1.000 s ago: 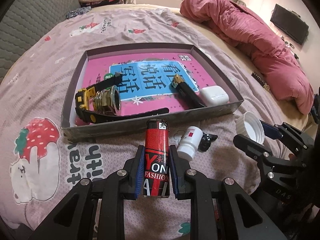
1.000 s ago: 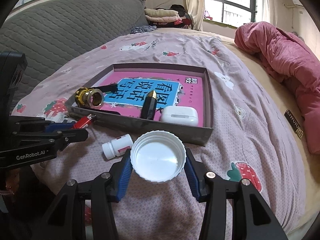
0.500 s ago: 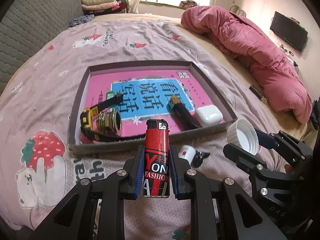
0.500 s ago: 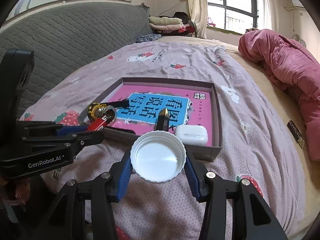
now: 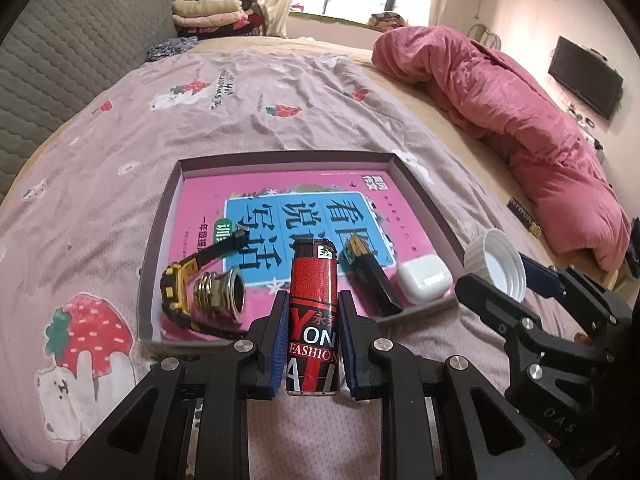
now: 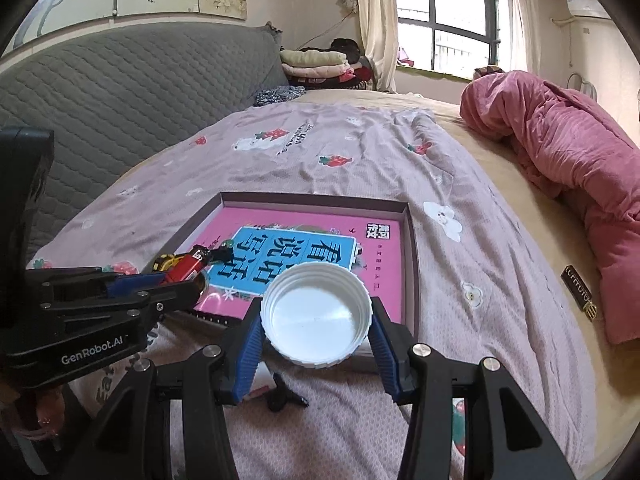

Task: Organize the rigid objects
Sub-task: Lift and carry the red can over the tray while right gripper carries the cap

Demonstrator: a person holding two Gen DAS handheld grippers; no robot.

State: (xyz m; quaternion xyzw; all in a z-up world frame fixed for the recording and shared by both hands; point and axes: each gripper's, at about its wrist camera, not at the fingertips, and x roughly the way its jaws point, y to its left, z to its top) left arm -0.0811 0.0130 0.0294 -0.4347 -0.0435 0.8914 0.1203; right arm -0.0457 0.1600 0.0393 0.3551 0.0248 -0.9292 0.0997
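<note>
My left gripper (image 5: 313, 340) is shut on a red and black lighter (image 5: 314, 308), held above the near edge of a shallow grey box (image 5: 160, 216) with a pink book inside. In the box lie a yellow and black watch (image 5: 178, 288), a metal fitting (image 5: 222, 294), a black and gold item (image 5: 370, 276) and a white earbud case (image 5: 424, 280). My right gripper (image 6: 316, 344) is shut on a white jar lid (image 6: 316, 316), held above the box's near right corner (image 6: 412, 248). The lid (image 5: 498, 264) also shows in the left wrist view.
A small black piece (image 6: 284, 394) lies on the strawberry-print sheet (image 6: 480, 280) under the right gripper. A pink quilt (image 5: 520, 112) is heaped at the right. A grey padded headboard (image 6: 120, 92) stands at the left. Folded clothes (image 6: 316, 62) lie at the far end.
Both grippers have risen and moved forward over the box with the lighter and the lid held. The small white bottle has dropped out of the left wrist view.
</note>
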